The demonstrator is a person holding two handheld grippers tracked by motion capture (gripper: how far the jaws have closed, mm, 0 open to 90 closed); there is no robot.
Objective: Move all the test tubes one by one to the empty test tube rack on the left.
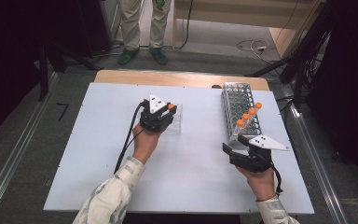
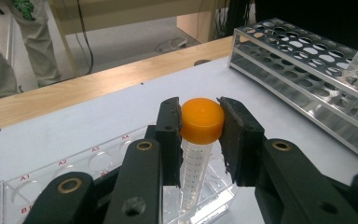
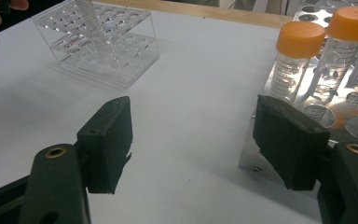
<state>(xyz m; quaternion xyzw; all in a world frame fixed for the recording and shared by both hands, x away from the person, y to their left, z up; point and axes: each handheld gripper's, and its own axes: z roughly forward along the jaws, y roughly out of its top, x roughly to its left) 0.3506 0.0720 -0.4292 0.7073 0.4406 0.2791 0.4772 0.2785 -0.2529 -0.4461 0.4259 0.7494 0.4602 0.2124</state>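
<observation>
Left tool (image 2: 200,135) pinches a tube (image 2: 196,154) just under its orange cap (image 2: 202,119), one jaw on each side, and I see the tube standing almost upright with its lower end inside the clear rack (image 2: 74,172). On this rack I can read red labels like A1, A2 and A3 beside the round holes. In the high view my left tool (image 1: 161,114) is over the same clear rack (image 1: 177,122), near the middle of the white table (image 1: 98,154), and the orange cap (image 1: 171,107) shows at its tip. My right tool (image 3: 196,140) has its jaws spread wide with nothing between them, only bare table surface. It hangs just beside the near end of the metal rack (image 3: 261,154), and I cannot tell if the right jaw touches it. In the high view the right tool (image 1: 237,148) is at the near end of the metal rack (image 1: 237,100), which lies at the right part of the table. Four capped tubes (image 1: 249,115) stand in a row in this rack. From the right gripper view I see two of them close, each with an orange cap (image 3: 301,38) and printed marks on the clear body. Beyond the far edge of the table a person (image 1: 142,28) stands on the floor, with green shoes.
</observation>
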